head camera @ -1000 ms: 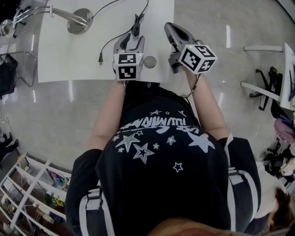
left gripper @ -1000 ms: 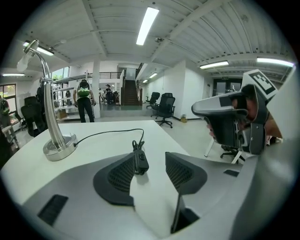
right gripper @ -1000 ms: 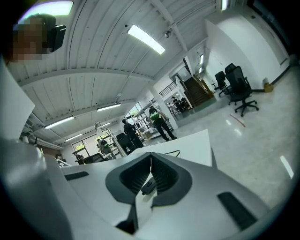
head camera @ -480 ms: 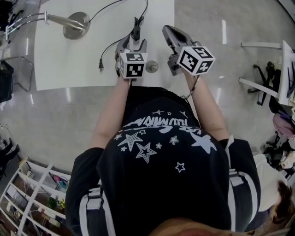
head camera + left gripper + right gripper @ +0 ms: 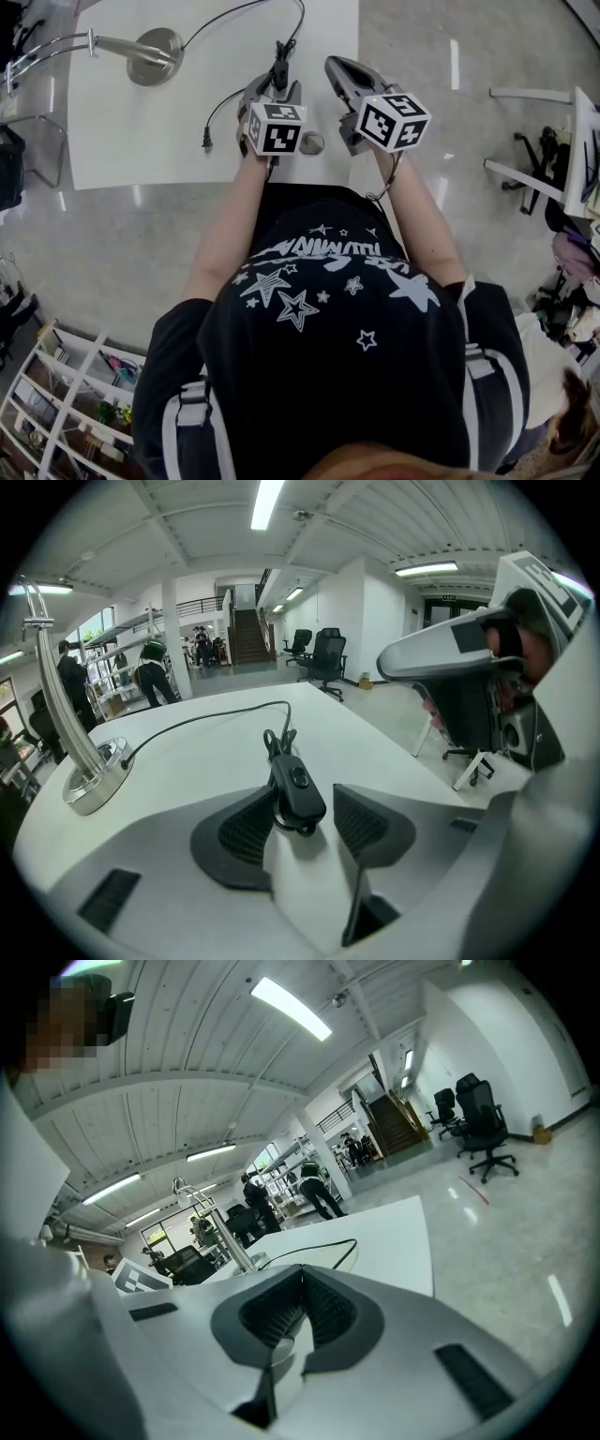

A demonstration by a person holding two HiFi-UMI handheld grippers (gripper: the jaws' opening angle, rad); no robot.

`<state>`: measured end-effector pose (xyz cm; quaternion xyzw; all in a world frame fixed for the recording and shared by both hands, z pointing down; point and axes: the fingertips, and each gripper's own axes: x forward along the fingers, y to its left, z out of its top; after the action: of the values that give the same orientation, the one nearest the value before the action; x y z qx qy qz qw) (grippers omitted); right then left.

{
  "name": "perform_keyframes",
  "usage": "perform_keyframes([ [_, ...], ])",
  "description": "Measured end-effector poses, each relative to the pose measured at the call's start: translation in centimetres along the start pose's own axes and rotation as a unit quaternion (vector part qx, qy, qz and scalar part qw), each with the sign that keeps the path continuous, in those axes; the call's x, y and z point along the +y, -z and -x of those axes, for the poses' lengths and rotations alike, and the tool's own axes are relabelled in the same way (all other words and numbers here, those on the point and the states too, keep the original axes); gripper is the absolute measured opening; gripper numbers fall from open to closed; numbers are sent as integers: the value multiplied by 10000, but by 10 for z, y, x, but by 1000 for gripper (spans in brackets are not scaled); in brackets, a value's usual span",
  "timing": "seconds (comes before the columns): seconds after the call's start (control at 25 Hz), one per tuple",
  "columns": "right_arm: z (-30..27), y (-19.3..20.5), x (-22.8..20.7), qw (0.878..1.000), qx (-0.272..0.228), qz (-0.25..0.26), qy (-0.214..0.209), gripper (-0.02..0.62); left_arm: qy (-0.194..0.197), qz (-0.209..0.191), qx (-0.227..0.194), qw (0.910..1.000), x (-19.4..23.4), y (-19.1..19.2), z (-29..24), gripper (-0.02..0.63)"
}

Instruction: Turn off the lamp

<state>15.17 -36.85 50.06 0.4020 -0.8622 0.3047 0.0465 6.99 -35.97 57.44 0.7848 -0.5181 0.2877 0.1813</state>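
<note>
Both grippers sit lower over the white table than a second ago. Left gripper jaws are closing around the cord's inline switch without pinching it, while the right gripper is clenched and empty. Lamp stands far left.

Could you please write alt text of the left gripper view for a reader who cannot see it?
The left gripper is closing its jaws around a black inline switch on the lamp cord, not yet pinching it, on a white table. The lamp's chrome base stands at left.
</note>
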Motion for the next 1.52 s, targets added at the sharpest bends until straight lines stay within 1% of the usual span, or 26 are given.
perform_keyframes([
  [0.08, -3, 3, -1, 9999, 93, 19, -50, 6, -32, 34, 26, 10000, 1, -1, 0, 183],
  [0.28, -17, 13, 1, 9987, 406, 164, -268, 6, 1, 143, 82, 9999, 2, 1, 1, 163],
  [0.44, -31, 24, 9, 9932, 846, 514, -620, 6, 68, 314, 118, 9994, 3, 0, 2, 153],
  [0.56, -41, 37, 20, 9845, 1266, 672, -1013, 6, 129, 397, 130, 9990, 4, 1, 3, 147],
  [0.68, -52, 48, 28, 9727, 1639, 882, -1386, 6, 187, 472, 134, 9986, 5, 1, 3, 146],
  [0.84, -67, 56, 35, 9559, 2045, 1268, -1686, 6, 214, 523, 148, 9983, 6, 1, 3, 146],
  [0.92, -72, 58, 37, 9509, 2144, 1401, -1737, 6, 217, 533, 146, 9982, 6, 1, 3, 146],
  [1.16, -81, 67, 38, 9414, 2368, 1595, -1795, 6, 247, 578, 164, 9979, 6, 1, 1, 146],
  [1.36, -82, 68, 38, 9405, 2510, 1413, -1803, 6, 240, 592, 164, 9978, 6, 0, 2, 146],
  [1.52, -83, 69, 36, 9365, 2680, 1353, -1813, 6, 251, 592, 158, 9978, 6, 1, 1, 146],
])
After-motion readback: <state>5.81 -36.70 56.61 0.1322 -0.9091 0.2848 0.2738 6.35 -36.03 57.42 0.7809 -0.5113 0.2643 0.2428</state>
